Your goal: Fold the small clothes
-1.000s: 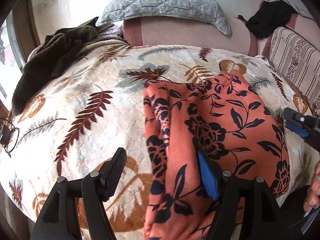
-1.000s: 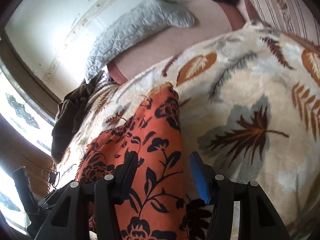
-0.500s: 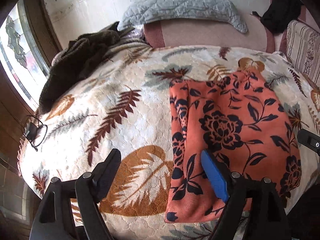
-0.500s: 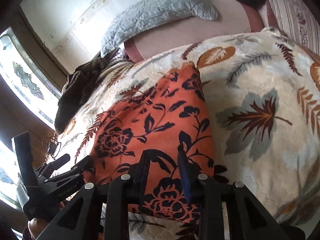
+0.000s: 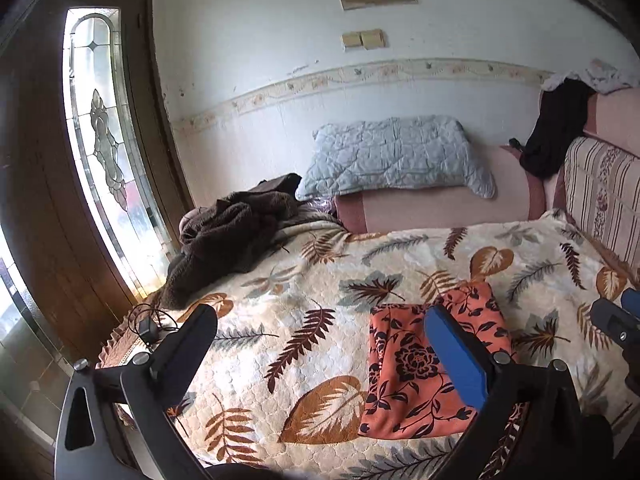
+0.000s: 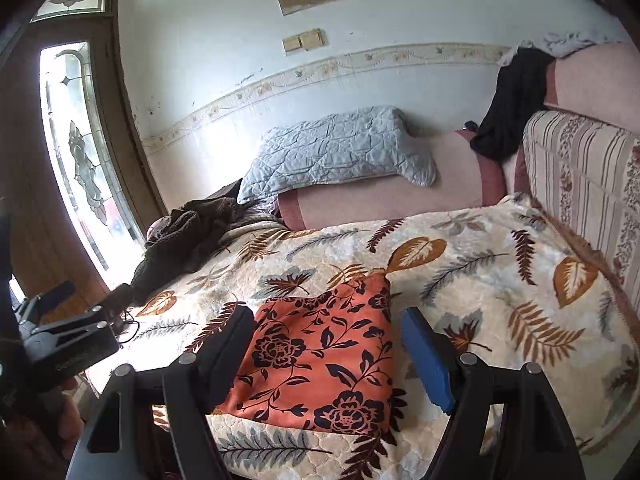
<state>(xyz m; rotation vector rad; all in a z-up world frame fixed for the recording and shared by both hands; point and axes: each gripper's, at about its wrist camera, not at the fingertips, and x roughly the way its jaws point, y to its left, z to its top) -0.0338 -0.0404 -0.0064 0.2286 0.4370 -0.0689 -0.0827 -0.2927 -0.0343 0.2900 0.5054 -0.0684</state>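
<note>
Orange floral garment lies folded flat on the leaf-print blanket, lower centre of the right wrist view, lower right of the left wrist view. Left hand-held gripper: jaws opening, v. wide, nothing between them but blanket & cloth far below. Right hand-held gripper: jaws opening too, empty (garment only seen through the gap). Brown fleece heaped mid-left, grey pillow up centre.
</note>
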